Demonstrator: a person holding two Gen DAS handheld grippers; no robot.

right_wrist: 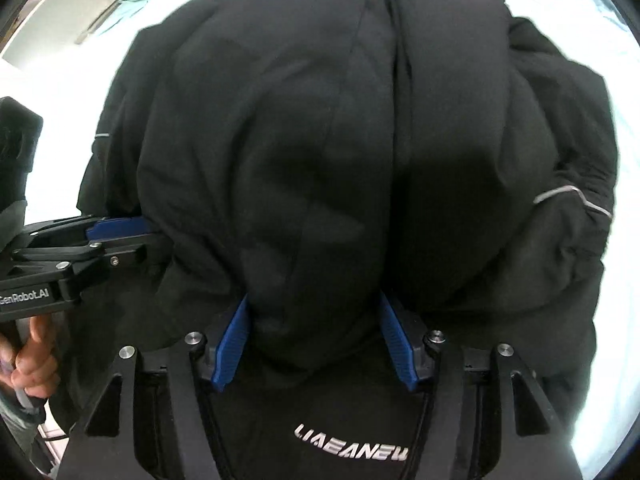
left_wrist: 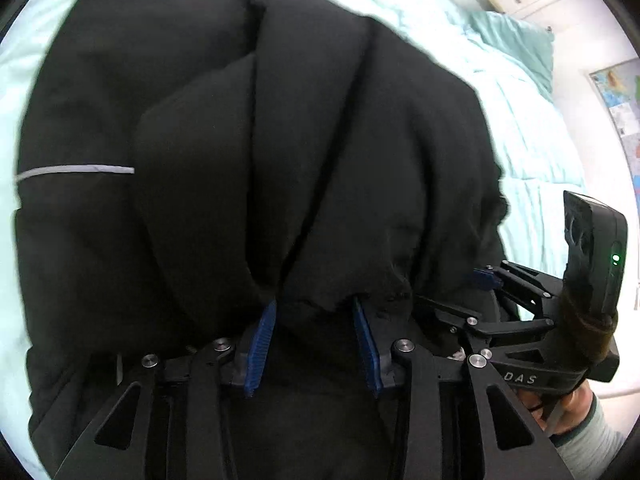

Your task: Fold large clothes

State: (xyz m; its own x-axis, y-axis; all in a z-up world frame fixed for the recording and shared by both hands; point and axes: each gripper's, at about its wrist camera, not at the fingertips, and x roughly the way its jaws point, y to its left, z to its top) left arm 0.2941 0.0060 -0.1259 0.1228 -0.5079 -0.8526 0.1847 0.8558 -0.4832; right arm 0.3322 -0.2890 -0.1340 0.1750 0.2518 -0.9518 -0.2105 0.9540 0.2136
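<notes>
A large black padded jacket point(left_wrist: 256, 140) lies bunched on a pale mint bed point(left_wrist: 520, 128). It fills the right wrist view too point(right_wrist: 360, 140), with thin grey reflective stripes point(right_wrist: 572, 196) and white lettering point(right_wrist: 352, 448) near the camera. My left gripper point(left_wrist: 316, 312) has its blue fingers point(left_wrist: 262, 344) clamped on a thick fold of the jacket. My right gripper point(right_wrist: 316, 308) has its blue fingers point(right_wrist: 234, 344) clamped on another thick fold. The two grippers sit side by side; the right one shows in the left view point(left_wrist: 488, 280), the left one in the right view point(right_wrist: 116, 232).
The mint quilt spreads around the jacket, with a mint pillow point(left_wrist: 516, 44) toward the head of the bed. A wall with a map poster point(left_wrist: 624, 108) is to the right. A white shelf unit point(right_wrist: 72, 12) with mint cloth stands far left.
</notes>
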